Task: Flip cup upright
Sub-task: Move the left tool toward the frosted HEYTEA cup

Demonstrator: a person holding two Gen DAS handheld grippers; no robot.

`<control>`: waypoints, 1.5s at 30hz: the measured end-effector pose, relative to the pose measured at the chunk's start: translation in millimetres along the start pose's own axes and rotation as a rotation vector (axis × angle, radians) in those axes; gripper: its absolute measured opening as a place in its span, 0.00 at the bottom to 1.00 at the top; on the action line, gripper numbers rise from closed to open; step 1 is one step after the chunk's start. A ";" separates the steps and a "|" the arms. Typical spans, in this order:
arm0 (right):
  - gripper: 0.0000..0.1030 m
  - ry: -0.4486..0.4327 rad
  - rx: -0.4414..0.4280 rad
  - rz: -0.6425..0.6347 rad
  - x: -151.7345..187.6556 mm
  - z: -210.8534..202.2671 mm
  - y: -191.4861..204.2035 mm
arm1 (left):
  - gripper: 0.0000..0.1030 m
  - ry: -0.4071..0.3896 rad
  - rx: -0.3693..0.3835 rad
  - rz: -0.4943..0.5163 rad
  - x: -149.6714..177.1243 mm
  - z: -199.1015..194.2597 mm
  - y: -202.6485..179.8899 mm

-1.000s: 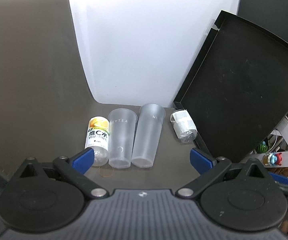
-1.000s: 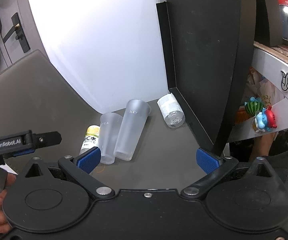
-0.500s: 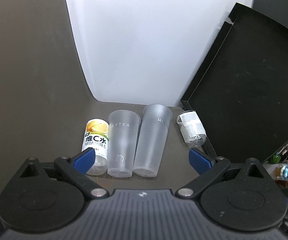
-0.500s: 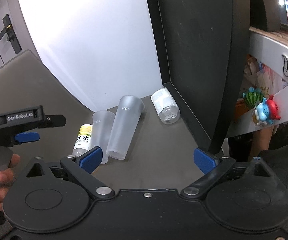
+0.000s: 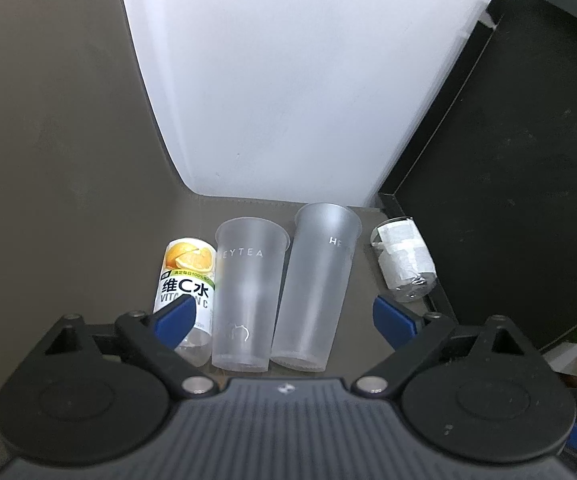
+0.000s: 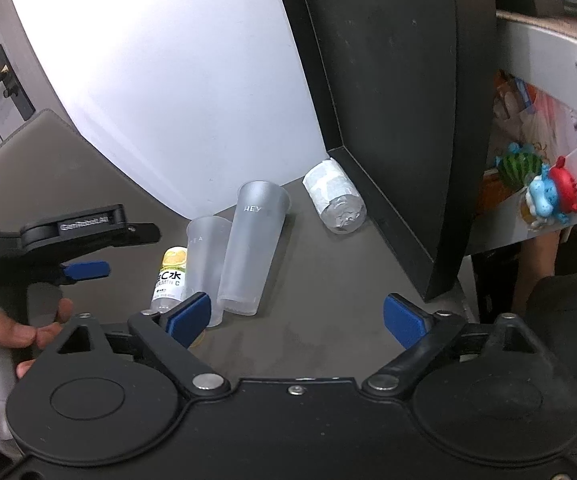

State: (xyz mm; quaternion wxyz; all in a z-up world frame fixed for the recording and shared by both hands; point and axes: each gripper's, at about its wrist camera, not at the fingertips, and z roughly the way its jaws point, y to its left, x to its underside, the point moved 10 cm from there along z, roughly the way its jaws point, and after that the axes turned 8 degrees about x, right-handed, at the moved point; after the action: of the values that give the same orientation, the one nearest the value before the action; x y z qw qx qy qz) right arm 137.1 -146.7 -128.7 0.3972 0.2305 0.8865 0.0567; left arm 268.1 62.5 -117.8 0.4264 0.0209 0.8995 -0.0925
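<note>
Two frosted cups lie on their sides on the dark tabletop (image 5: 88, 128), side by side and touching along their walls, rims pointing away toward the white backdrop (image 5: 308, 80). The shorter cup (image 5: 248, 292) sits at about 12 o'clock from the left gripper (image 5: 284, 316); the taller cup (image 5: 316, 288) lies just at 1 o'clock. Which one is meant cannot be told from here. A vitamin drink bottle (image 5: 186, 276) lies against the shorter cup at 11 o'clock, and a taped bottle (image 5: 404, 260) rests at 2 o'clock beside the black panel (image 5: 508, 200).

The left gripper hangs with its jaws spread wide, holding nothing, its blue pads flanking both cup bases. The right gripper (image 6: 296, 316) is likewise spread and empty, the cups at its 11 o'clock.

The risk, as I judge it: the wide jaws could close on both cups together, or nudge the bottle and set everything rolling. Thin plastic may also buckle or squirt out under a hard pinch.
</note>
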 end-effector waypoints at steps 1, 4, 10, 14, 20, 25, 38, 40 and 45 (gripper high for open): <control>0.88 0.004 -0.004 0.003 1.4 0.5 0.2 | 0.92 0.005 -0.002 -0.001 0.0 4.0 1.1; 0.88 0.016 -0.006 0.005 2.9 4.5 0.7 | 0.89 0.020 -0.014 -0.003 -1.0 17.1 6.2; 0.89 0.040 -0.004 0.019 4.4 13.0 -0.1 | 0.81 0.053 -0.035 -0.010 -2.5 40.6 16.8; 0.89 0.055 -0.006 0.028 4.6 19.1 0.0 | 0.78 0.082 -0.037 -0.005 -2.3 53.2 19.6; 0.90 0.070 -0.036 0.056 2.3 23.6 1.1 | 0.74 0.137 -0.041 0.009 -0.1 74.0 21.6; 0.95 0.082 -0.034 0.083 2.4 27.8 -1.9 | 0.72 0.163 -0.055 0.016 1.2 87.8 25.5; 0.98 0.102 -0.005 0.102 7.2 34.0 -6.2 | 0.68 0.237 -0.101 0.040 5.5 122.9 35.2; 0.98 0.107 -0.003 0.104 7.5 35.8 -7.2 | 0.66 0.251 -0.100 0.035 5.8 127.7 36.6; 0.98 0.119 0.005 0.105 8.8 39.0 -9.2 | 0.65 0.270 -0.100 0.032 6.6 137.8 38.7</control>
State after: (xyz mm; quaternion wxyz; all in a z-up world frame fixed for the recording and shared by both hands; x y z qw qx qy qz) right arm 157.1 -154.1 -163.7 0.3396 0.2740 0.8954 0.0887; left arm 373.6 74.8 -213.9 0.3033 0.0264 0.9518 -0.0370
